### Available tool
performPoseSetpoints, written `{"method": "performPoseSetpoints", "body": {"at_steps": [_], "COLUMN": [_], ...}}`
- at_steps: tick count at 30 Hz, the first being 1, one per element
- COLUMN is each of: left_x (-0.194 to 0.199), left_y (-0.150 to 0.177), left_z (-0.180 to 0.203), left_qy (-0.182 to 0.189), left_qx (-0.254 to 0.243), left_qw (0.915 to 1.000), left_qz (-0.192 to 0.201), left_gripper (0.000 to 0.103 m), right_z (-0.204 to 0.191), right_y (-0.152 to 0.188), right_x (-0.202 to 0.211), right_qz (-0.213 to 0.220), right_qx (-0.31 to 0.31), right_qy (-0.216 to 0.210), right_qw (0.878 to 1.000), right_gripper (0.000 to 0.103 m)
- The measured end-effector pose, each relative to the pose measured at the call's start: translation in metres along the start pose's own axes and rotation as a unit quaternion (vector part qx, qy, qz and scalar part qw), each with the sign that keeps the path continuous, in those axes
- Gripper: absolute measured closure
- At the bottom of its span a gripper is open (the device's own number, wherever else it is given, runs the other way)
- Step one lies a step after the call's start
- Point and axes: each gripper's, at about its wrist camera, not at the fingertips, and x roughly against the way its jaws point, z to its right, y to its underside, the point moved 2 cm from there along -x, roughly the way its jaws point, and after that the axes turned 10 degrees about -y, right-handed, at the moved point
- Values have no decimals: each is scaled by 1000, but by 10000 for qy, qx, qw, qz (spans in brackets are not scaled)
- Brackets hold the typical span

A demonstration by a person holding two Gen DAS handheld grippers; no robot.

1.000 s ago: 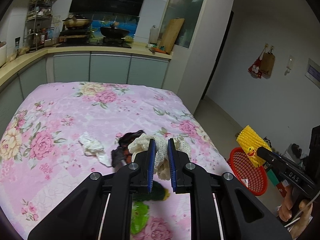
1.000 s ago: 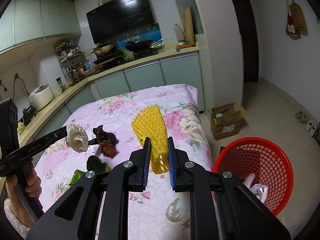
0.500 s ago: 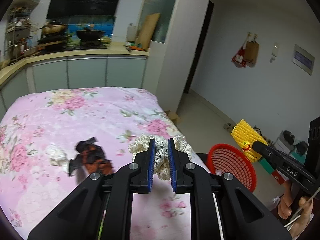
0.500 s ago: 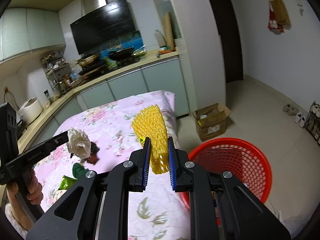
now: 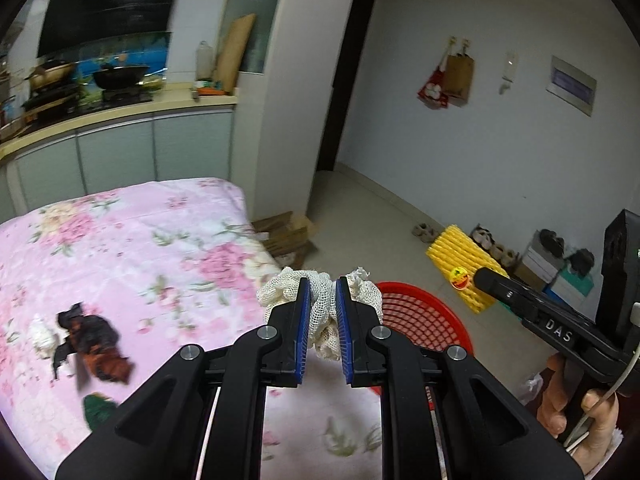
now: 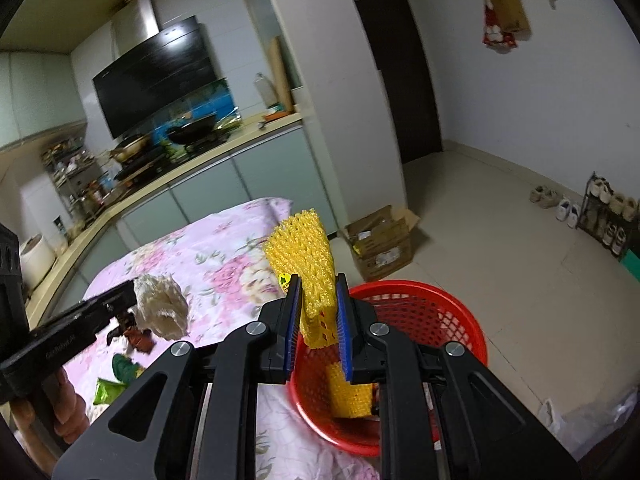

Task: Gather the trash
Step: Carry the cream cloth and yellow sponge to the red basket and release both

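Observation:
My left gripper is shut on a cream foam net, held over the right edge of the pink flowered table, just short of the red mesh basket on the floor. My right gripper is shut on a yellow foam net, held above the red mesh basket, where another yellow net lies inside. In the right wrist view the left gripper shows at the left with the cream foam net. In the left wrist view the yellow foam net sticks out of the right gripper.
A dark brown wrapper, a white crumpled tissue and green wrappers lie on the table. A cardboard box stands on the floor past the table. Shoes and a rack line the far wall. Kitchen counter behind.
Both grippers swung right with their nets, from over the table toward the basket. The yellow net now hangs above the basket, and the cream net has reached the table's right edge.

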Motion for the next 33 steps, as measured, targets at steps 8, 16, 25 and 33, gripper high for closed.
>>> {"method": "performPoseSetpoints", "body": {"at_steps": [8,16,25,33], "left_x": [-30,-67,-108,-110], "left_y": [-6,-1,13,19], "left_z": [43,73,97,99], "left_qy": [325,532,621,601], "left_qx": [-213,-336,-400,-493], "left_qw": [9990,9963,9922,9921], "left_qz": [-222,-583,-1009,-986], "left_gripper": [91,90,90,59], "right_z": [29,44,67,77], "right_y": [-2,3,8,11], "right_x": [0,-8,-19,-22], "right_qz": [22,-54,-274,-357], "right_qx": [-317,-533,-909,-1117], "right_qy": [495,710,843,889], "right_qw": [9983,9960,9919,9891], "right_gripper": [86,86,69,55]}}
